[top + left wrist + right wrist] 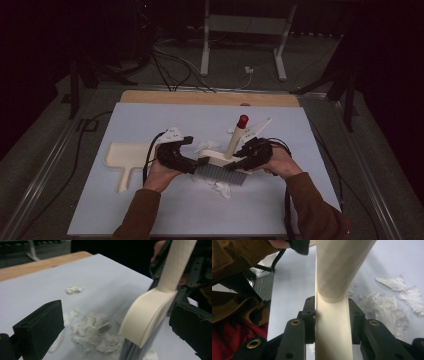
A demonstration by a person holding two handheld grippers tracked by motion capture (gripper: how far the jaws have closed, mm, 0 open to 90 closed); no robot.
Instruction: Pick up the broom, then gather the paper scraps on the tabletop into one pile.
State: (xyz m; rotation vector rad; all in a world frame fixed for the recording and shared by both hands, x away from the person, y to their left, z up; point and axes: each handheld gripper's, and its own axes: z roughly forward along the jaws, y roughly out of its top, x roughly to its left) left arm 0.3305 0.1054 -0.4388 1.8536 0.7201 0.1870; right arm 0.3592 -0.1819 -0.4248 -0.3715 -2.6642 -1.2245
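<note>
A cream hand brush with grey bristles and a red-tipped handle stands on the pale mat amid torn white paper scraps. My right gripper is shut on the brush's right end; in the right gripper view its jaws clamp the cream brush back just below the handle. My left gripper sits at the brush's left end, open. In the left gripper view the brush end lies between the wide-apart jaws, close to the right one, above a heap of scraps.
A cream dustpan lies flat on the mat to the left of my left hand. More paper scraps lie behind the brush. The mat covers a wooden table. Cables and a table frame stand on the floor beyond.
</note>
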